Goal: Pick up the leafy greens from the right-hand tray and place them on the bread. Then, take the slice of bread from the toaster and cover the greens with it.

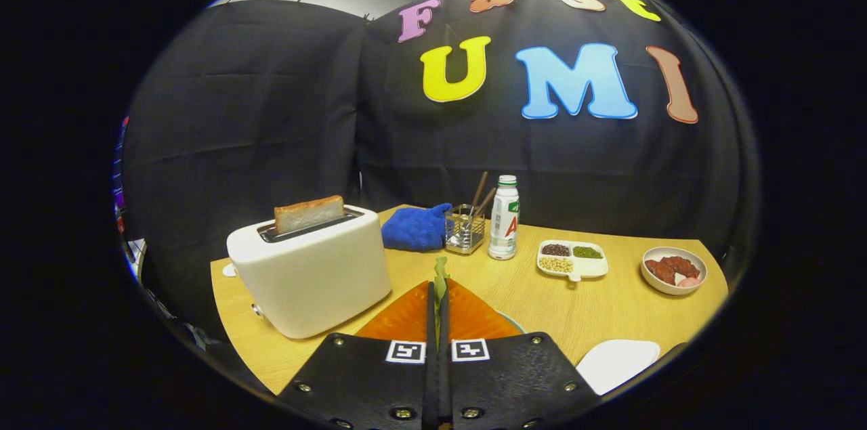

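Observation:
My gripper [438,294] is shut on the leafy greens [441,274]; a thin green leaf sticks up from between the closed fingers. I hold it raised above the wooden table [596,308]. A white toaster [313,269] stands just left of the fingers, with a browned slice of bread [309,212] standing up out of its slot. A white tray [620,361] lies on the table to the right of the fingers, partly cut off. The fingers hide what lies directly below them.
Behind the fingers sit a blue oven mitt [416,227], a wire holder with chopsticks [466,227] and a white bottle [504,217]. Farther right are a divided dish of beans [572,259] and a bowl of reddish food [673,270].

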{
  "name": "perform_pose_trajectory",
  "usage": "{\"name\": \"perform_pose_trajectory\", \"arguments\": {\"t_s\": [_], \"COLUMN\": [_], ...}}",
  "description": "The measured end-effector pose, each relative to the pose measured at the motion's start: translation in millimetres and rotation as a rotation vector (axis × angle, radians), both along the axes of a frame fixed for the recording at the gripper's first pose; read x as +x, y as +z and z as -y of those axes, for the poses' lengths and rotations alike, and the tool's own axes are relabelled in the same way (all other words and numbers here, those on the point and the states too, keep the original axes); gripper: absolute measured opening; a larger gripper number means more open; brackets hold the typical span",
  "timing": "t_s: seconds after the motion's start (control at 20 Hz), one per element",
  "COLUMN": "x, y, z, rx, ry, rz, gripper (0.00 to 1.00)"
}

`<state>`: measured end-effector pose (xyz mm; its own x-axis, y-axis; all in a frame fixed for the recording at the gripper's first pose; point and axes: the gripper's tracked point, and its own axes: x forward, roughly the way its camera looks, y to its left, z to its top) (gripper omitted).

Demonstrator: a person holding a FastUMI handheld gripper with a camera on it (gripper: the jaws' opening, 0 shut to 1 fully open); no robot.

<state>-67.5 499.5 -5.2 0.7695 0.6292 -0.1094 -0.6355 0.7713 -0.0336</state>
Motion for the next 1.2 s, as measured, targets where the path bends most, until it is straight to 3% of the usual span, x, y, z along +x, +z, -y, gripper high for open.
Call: {"name": "perform_pose_trajectory", "arguments": {"t_s": [0.2,0.55,0.6,0.8,0.85,1.05,1.2], "x": [12,34,36,47,48,39,45], "y": [-30,-70,-70,-63,-59,-69,-80], "z": [4,27,32,63,66,36,41], "rx": [0.016,-0.018,-0.039,-0.099,-0.096,-0.061,-0.075], "ry": [-0.005,-0.103,-0.132,-0.337,-0.372,-0.263,-0.286], "rz": [-0.085,-0.134,-0.122,-0.023,0.000,-0.054,-0.081], "gripper": [0.00,0.00,0.01,0.22,0.22,0.22,0.22]}}
